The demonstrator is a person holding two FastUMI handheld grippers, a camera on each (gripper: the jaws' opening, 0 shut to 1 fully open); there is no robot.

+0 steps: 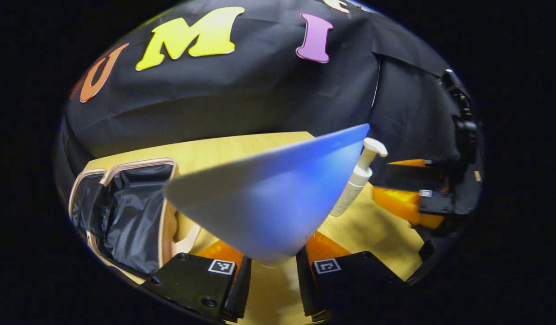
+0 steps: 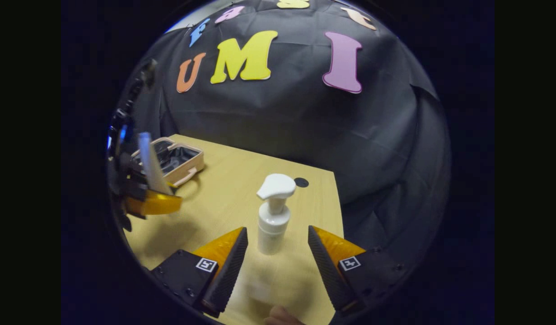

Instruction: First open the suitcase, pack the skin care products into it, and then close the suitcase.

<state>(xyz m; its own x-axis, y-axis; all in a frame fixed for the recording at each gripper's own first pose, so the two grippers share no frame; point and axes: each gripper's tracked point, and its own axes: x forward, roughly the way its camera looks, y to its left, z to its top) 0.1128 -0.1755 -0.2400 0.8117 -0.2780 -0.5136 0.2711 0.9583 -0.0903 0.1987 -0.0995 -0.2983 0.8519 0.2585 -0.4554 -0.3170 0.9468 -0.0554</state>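
My left gripper (image 1: 273, 266) is shut on a white-and-blue squeeze tube (image 1: 268, 198), narrow end between the fingers, wide flat end fanning up to the right. The small beige suitcase (image 1: 124, 212) lies open to its left, black lining showing. A white pump bottle (image 1: 357, 180) stands upright behind the tube. In the right gripper view, that pump bottle (image 2: 273, 216) stands between the tips of my open right gripper (image 2: 277, 229), with a gap on each side. Farther left, the left gripper (image 2: 144, 196) holds the tube (image 2: 151, 167) above the table, in front of the open suitcase (image 2: 178, 158).
Everything rests on a light wooden table (image 2: 223, 189) whose right edge runs close past the bottle. A small dark round spot (image 2: 301, 182) marks the tabletop behind the bottle. Black cloth walls the booth behind. A fingertip (image 2: 282, 319) shows at the bottom edge.
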